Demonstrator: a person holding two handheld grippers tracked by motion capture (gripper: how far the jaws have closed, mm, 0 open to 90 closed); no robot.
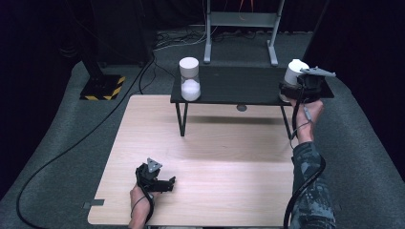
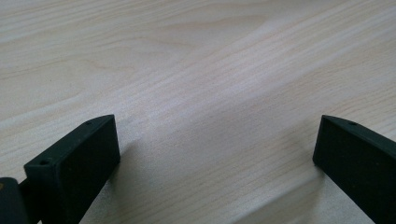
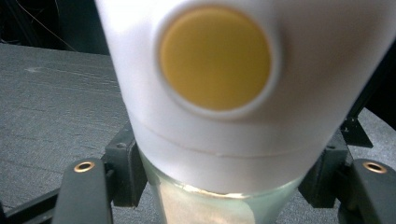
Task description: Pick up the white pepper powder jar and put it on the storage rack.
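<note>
In the high view, the left gripper (image 1: 165, 183) rests low on the light wooden table (image 1: 215, 157), at about 7 o'clock of its top, held by the person's left hand (image 1: 141, 200). The left gripper view looks along its two black jaws, which stand wide apart with only bare wood grain between them; they grip nothing. At about 11 o'clock, a white-capped jar (image 1: 190, 79) with white contents stands upright on the left end of a small black shelf (image 1: 239, 86) raised on thin legs at the table's far edge. At about 1 o'clock, over the shelf's right end, the right gripper (image 1: 292, 88) holds a second white-capped jar (image 1: 294, 71). In the right gripper view the jaws are closed on that jar's clear glass body (image 3: 210, 205), just under its white cap (image 3: 233, 126), which bears a round yellow disc (image 3: 215, 58).
</note>
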